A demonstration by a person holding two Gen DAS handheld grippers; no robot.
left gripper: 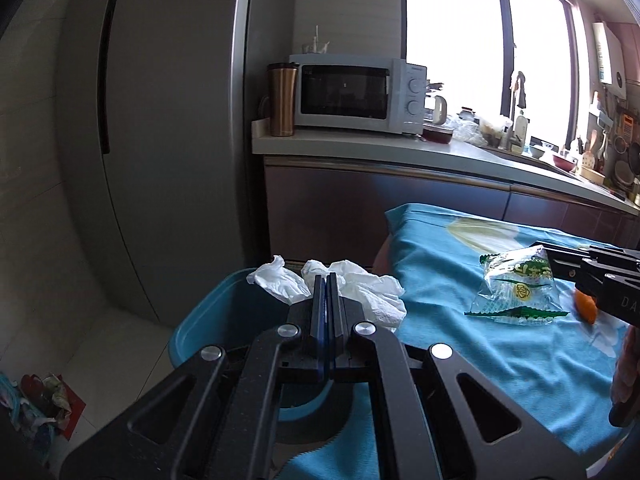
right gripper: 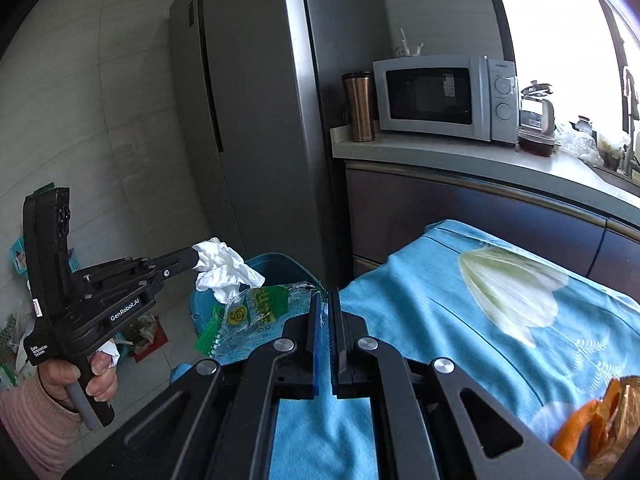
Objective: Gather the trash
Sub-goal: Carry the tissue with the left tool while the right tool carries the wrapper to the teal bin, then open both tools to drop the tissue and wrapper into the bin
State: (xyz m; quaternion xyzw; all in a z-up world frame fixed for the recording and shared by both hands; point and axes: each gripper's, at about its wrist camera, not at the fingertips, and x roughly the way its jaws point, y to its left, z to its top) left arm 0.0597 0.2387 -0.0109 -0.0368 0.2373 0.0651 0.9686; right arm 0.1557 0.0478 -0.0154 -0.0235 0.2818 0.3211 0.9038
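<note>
Crumpled white tissue (left gripper: 352,292) sits pinched at the tips of the left gripper (left gripper: 326,280), whose jaws are pressed together on it with no gap showing. In the right wrist view the same wad hangs from the gripper's tip over the near left rim of a blue bin (right gripper: 280,264), which stands on the floor just beside the left end of the surface (right gripper: 440,320). That surface is draped in a turquoise cloth printed with a pale tulip. A hand (right gripper: 86,376) in a pink sleeve grips the left tool's handle.

The right gripper (right gripper: 326,304) has its jaws nearly together, clamped on the edge of a clear plastic wrapper (right gripper: 256,316) with green print and green serrated ends. The wrapper hangs out to the left of the fingertips, over the gap between the surface and the bin. In the left wrist view the wrapper dangles from the right gripper above the cloth, at the right of the frame.

Orange peel (right gripper: 576,428) and a golden foil packet (right gripper: 624,420) lie on the cloth at the near right corner. On the floor at far left, a heap of mixed litter (left gripper: 40,412) lies on a red sheet. Beyond the bin stands a tall grey fridge (left gripper: 160,120), and to its right a counter carries a copper tumbler (left gripper: 282,98) and a white microwave (left gripper: 356,94).
</note>
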